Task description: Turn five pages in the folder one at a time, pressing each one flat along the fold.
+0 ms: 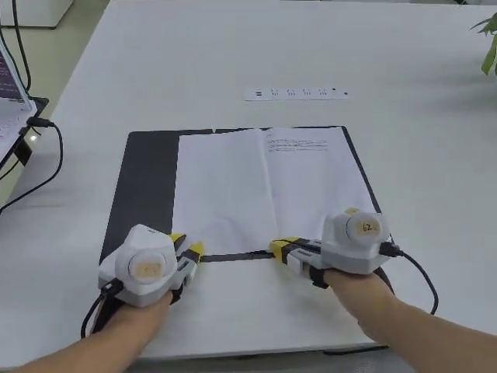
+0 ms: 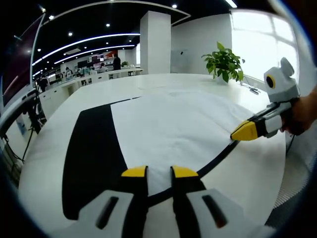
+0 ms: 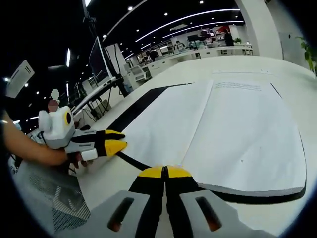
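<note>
A round label on top of the right gripper is showing a mark that looks like "62", but it is blurry. Small printed lines are sitting at the top of the right page of the folder, toward the far edge of the table. They are looking too tiny to read.

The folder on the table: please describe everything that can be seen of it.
The folder lies open and flat on the white table. Its cover looks black and thin, showing as a wide strip at the left. White pages lie on it, folded down the middle; the right page bears small print at the top. The left gripper and right gripper sit at its near edge; contact is unclear.
</note>
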A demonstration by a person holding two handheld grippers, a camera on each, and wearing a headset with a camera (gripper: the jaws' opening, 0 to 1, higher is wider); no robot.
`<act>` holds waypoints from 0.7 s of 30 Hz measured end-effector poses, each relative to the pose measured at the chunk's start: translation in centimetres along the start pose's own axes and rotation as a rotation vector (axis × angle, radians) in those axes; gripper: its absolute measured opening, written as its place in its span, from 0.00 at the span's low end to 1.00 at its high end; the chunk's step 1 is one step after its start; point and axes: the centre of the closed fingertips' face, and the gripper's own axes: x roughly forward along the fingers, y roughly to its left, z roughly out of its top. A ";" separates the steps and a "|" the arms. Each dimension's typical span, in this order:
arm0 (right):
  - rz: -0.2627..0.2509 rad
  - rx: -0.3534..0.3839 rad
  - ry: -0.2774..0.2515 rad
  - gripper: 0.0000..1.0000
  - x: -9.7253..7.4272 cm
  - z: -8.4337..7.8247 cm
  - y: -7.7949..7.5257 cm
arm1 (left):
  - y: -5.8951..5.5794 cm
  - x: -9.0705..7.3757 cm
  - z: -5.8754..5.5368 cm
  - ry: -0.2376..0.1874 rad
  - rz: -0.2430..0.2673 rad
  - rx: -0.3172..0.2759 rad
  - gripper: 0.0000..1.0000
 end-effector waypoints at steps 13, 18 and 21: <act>0.044 0.120 0.003 0.00 -5.1 1.9 3.7 | 0.6 -0.4 0.0 0.152 -0.010 -0.260 0.05; 0.028 0.098 -0.065 0.00 -8.0 4.1 5.0 | -0.8 -2.5 3.6 0.049 -0.090 -0.307 0.00; -0.003 0.086 -0.118 0.00 -9.7 5.6 5.1 | -1.5 -4.4 5.5 0.006 -0.114 -0.306 0.00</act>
